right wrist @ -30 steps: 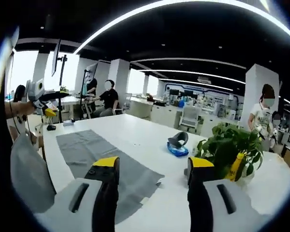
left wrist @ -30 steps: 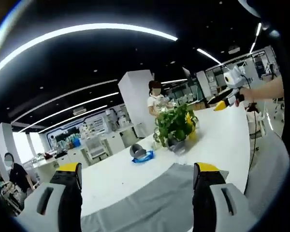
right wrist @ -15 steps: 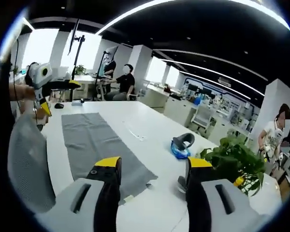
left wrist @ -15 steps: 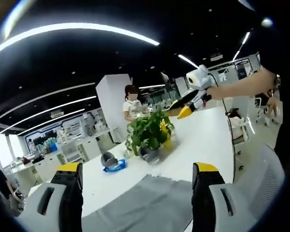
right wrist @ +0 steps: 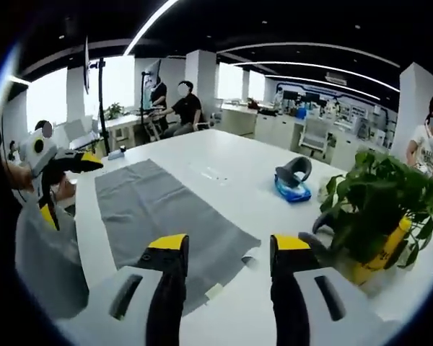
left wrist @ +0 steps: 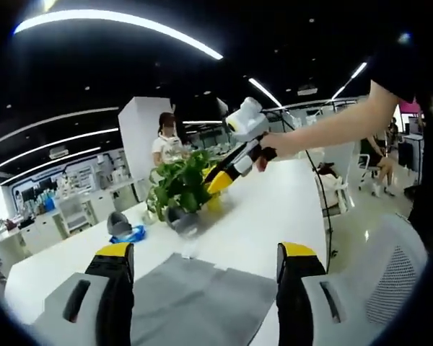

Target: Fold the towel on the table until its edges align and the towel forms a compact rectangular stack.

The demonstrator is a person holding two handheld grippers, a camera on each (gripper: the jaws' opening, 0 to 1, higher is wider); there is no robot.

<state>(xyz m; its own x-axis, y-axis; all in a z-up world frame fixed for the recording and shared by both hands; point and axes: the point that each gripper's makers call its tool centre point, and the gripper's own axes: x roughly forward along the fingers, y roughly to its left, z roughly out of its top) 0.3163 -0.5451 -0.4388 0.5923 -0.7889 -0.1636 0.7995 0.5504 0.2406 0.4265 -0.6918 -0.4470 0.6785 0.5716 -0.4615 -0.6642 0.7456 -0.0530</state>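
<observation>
A grey towel [right wrist: 159,216] lies flat and spread out on the white table [right wrist: 224,162], running from the near corner toward the left. My right gripper [right wrist: 229,245] hovers open above the towel's near end, with nothing between its jaws. My left gripper [left wrist: 206,252] is open too, above the other end of the towel [left wrist: 202,303]. In the right gripper view the left gripper [right wrist: 71,187] shows at the far left in a hand, its yellow tips wide apart. The right gripper [left wrist: 220,176] hangs in a hand in front of the plant.
A potted plant [right wrist: 375,205] with a yellow object in it stands on the table, with a grey-and-blue object [right wrist: 292,180] beside it. A small white tag [right wrist: 213,290] lies by the towel's edge. A mesh chair [left wrist: 390,281] stands at the table's side. People sit at desks behind.
Both views have swung with the hands. In the left gripper view the right gripper now sits lower and nearer the plant. The towel lies as before and both grippers stay open.
</observation>
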